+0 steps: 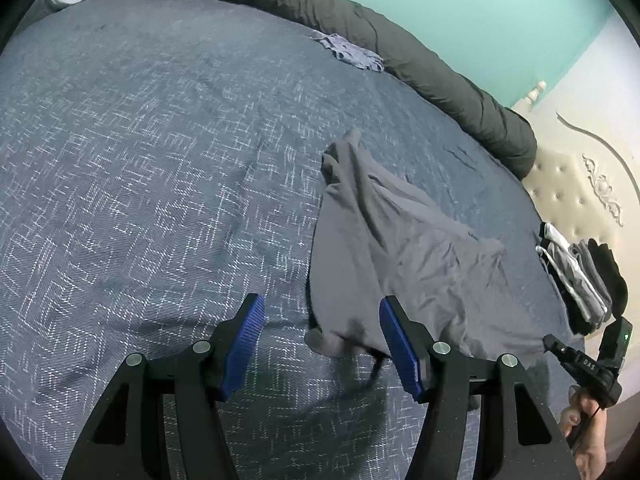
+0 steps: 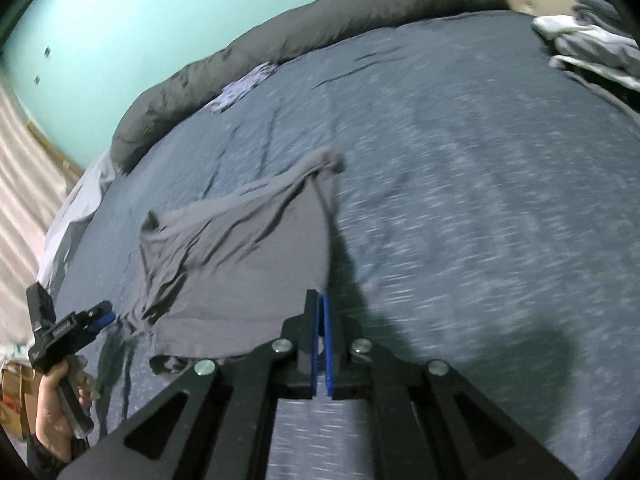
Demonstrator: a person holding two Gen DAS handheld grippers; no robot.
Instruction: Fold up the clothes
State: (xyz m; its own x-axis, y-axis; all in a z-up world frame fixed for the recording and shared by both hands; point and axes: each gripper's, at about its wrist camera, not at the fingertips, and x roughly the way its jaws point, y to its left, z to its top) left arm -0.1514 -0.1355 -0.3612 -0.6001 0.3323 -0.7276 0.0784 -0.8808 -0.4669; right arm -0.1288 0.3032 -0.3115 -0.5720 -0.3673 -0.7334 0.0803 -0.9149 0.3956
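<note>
Left wrist view: grey garment lies crumpled on blue woven bedspread, long axis running away from near hem toward far bunched tip. Left gripper spread, empty, near corner of hem just beyond its right pad. Right gripper pressed together; cloth at its tip, whether it is pinched is unclear. Fabric thin, soft, wrinkled. Folded stack near headboard.
</note>
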